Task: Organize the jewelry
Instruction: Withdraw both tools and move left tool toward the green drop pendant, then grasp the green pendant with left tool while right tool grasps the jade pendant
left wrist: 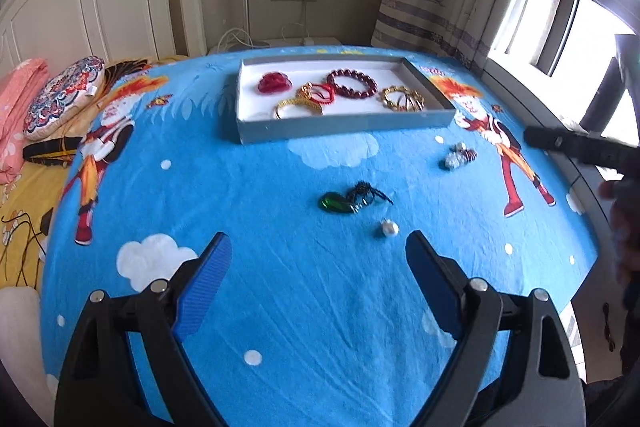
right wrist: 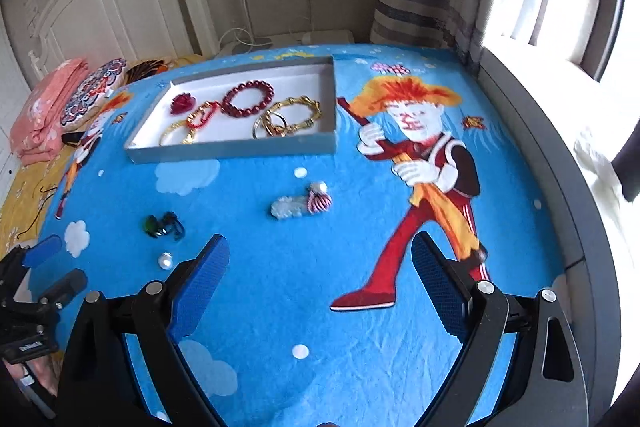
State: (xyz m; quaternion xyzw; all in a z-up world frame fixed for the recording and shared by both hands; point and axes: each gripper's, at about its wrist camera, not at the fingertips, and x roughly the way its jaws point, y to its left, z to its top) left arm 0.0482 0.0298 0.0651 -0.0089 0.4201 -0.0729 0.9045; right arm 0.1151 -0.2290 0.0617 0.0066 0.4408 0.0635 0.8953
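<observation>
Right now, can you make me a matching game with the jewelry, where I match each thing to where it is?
Things:
1. dark red bead bracelet
2. green gem pendant
3. little pearl bead
4. red flower piece

Places:
A. on the blue cloth, nearest the left gripper
B. inside the tray, at its left end
C. on the cloth, beside a black cord
D. inside the tray, near the middle

Pairs: 1-D, 2-C, 3-A, 4-B
</observation>
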